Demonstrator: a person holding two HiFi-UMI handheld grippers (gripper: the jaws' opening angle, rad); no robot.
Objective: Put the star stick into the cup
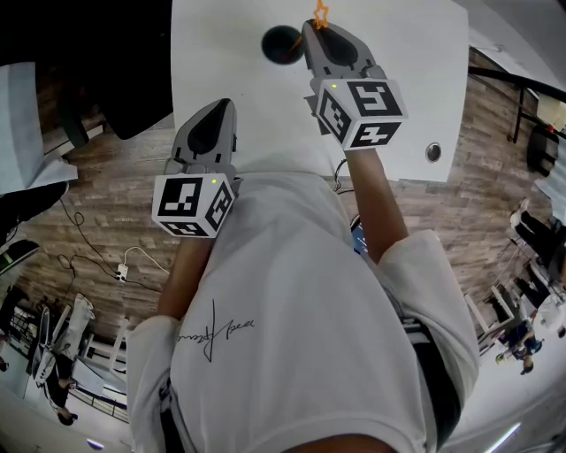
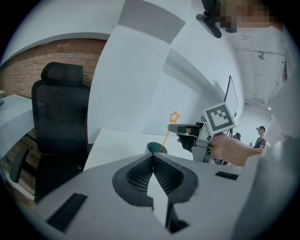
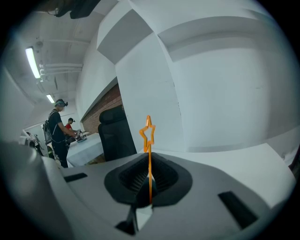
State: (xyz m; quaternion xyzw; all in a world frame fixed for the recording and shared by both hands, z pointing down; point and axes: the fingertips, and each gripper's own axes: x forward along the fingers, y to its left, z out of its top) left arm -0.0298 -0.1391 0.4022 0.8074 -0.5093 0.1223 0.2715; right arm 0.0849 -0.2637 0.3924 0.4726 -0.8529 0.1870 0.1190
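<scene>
A thin orange star stick point(image 3: 148, 133) stands upright between the jaws of my right gripper point(image 3: 149, 157), which is shut on it. In the head view the right gripper point(image 1: 312, 28) is over the white table point(image 1: 416, 62), just right of the dark cup point(image 1: 281, 44), with the star point(image 1: 320, 13) past its tip. The left gripper view shows the stick point(image 2: 165, 137) slanting down to the mouth of the cup point(image 2: 154, 148); its lower end is hidden. My left gripper point(image 1: 221, 106) hangs shut and empty at the table's near edge, its jaws point(image 2: 153, 156) pointing at the cup.
A black office chair point(image 2: 61, 117) stands at the table's left side. A round cable grommet point(image 1: 432, 152) sits near the table's right front corner. Cables and a power strip point(image 1: 122, 270) lie on the wooden floor. People point(image 3: 58, 129) stand far off by another table.
</scene>
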